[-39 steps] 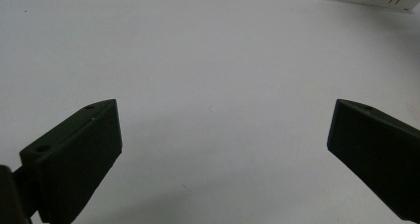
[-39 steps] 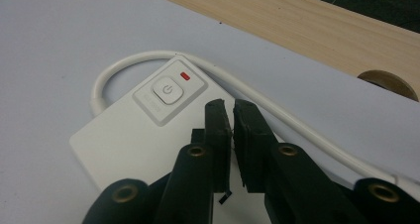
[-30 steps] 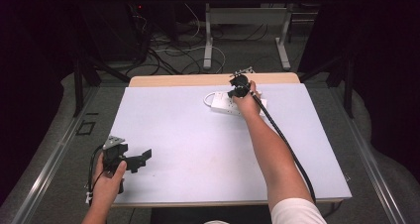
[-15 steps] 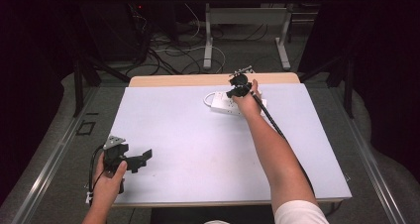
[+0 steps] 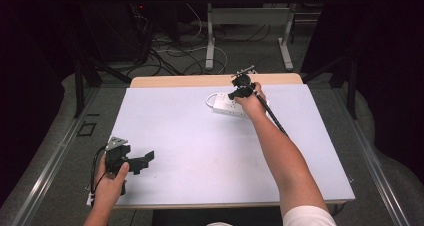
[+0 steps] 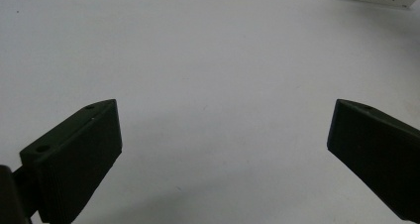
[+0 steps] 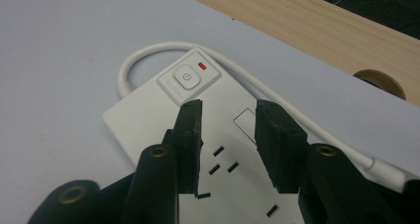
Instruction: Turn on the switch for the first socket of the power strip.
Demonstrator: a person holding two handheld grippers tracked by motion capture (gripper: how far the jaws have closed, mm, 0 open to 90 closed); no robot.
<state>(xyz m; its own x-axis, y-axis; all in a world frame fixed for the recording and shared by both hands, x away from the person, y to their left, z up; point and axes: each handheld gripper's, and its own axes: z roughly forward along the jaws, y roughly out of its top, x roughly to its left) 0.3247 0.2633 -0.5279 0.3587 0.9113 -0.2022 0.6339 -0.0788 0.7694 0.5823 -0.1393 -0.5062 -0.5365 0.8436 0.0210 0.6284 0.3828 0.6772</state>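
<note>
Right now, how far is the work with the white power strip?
Done: the right gripper is above the power strip, jaws slightly apart just short of its power button. In hand: nothing is gripped or pressed yet. Left: the actual contact. The left gripper waits open at the near left of the table.

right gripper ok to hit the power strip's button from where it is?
Probably yes. The right gripper hangs over the power strip, jaws slightly apart, just short of the button; nothing lies between them.
</note>
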